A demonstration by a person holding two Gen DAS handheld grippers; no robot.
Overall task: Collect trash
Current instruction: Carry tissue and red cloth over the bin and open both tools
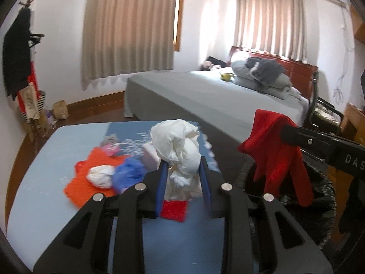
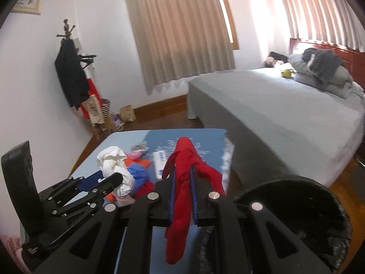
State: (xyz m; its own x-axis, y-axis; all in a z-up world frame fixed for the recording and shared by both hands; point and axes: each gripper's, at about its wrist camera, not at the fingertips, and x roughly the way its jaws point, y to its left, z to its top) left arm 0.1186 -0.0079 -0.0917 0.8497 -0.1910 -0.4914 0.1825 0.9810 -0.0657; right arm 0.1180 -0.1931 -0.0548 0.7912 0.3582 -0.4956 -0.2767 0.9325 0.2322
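A crumpled white wad was pinched between the blue-padded fingers of the left gripper, the jaws drawn in against its lower part while its bulk stood above them. It was held above the blue tabletop, towards the right edge. The right gripper was closed narrowly on a red cloth, which hung limp through and below the jaws; in the left wrist view the same cloth was seen dangling over the rim of a black-lined bin standing just beside the right edge of the table.

On the tabletop behind the left gripper, an orange piece was spread flat, with a smaller white wad and a blue scrap resting on or against it. A pink and grey scrap lay further back, and a pale rectangular packet lay partly hidden behind the held wad. A red square was visible on the table beneath the left jaws.
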